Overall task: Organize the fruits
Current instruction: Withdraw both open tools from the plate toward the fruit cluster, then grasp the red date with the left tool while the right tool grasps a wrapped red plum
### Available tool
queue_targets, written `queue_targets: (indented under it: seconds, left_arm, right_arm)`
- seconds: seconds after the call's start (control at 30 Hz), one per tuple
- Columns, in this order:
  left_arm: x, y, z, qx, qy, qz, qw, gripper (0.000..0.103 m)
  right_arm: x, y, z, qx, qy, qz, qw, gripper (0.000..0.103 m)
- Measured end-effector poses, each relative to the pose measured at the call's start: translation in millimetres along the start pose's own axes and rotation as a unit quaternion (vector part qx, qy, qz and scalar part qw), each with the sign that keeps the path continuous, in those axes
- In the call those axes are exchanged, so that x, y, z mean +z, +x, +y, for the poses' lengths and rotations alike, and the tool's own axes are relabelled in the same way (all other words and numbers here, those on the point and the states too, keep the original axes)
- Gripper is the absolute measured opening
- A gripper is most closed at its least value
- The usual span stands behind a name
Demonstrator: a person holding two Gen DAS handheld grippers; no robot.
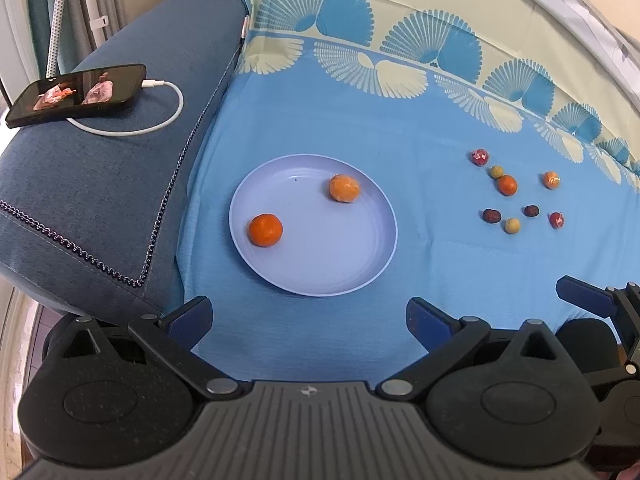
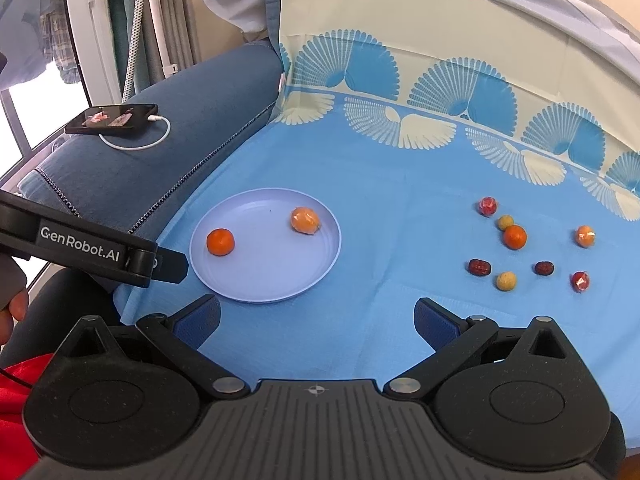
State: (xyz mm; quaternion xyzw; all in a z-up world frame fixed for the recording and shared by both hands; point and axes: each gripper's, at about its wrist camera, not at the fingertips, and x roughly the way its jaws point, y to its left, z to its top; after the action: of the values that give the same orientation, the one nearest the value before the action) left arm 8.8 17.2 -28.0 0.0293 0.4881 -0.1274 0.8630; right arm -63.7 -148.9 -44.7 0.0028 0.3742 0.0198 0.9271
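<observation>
Orange fruit is split: two on the lilac plate (image 2: 244,292), one loose tangerine (image 2: 515,237) among small fruits to the right. Both tools, left tool (image 1: 308,316) and right tool (image 2: 316,320), are held wide open and empty; the right is judged nearer the loose tangerine.

left gripper (image 1: 308,316): black body, blue jaws | right gripper (image 2: 316,320): same | white "GenRobot.AI" marking

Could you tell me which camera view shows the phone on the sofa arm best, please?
The left wrist view: the phone is larger there, its lit screen clearer. The right wrist view shows the phone smaller and flatter.
</observation>
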Motion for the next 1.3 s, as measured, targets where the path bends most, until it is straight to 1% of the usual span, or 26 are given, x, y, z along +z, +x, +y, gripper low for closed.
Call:
queue_targets:
  seconds: [0.5, 0.63, 0.73, 0.87, 1.0, 1.13, 1.3]
  left_arm:
    - [2.5, 5.9, -4.5, 0.005, 0.003, 0.006, 1.0000, 0.103]
    - [5.5, 10.7, -7.5, 0.008, 0.006, 0.012, 0.9999, 0.103]
    - [9.0, 15.5, -13.3, 0.010, 0.012, 0.017, 0.9997, 0.103]
    - [15.7, 22.6, -24.8, 0.006, 0.021, 0.024, 0.9995, 0.103]
    - [26.5, 32.1, -43.2, -0.003, 0.032, 0.027, 0.9991, 0.103]
    - [39.5, 46.6, -70.3, -0.013, 0.049, 0.028, 0.9983, 0.103]
    - [59.7, 72.8, -108.2, -0.025, 0.066, 0.034, 0.9969, 0.103]
  right_arm:
    - [-0.4, 5.5, -3.0, 0.003, 0.011, 0.006, 1.000, 0.102]
    - [-0.9, 8.9, -8.9, 0.001, 0.023, 0.007, 1.000, 0.102]
    - [-1.6, 10.5, -18.7, -0.009, 0.040, 0.003, 0.999, 0.102]
    - [-3.2, 10.8, -40.2, -0.048, 0.070, -0.017, 0.996, 0.102]
    - [-5.3, 8.5, -68.9, -0.096, 0.094, -0.040, 0.990, 0.102]
    - [-11.0, 10.1, -108.6, -0.142, 0.123, -0.049, 0.981, 0.102]
    - [-19.3, 18.8, -160.9, -0.183, 0.172, -0.046, 0.967, 0.102]
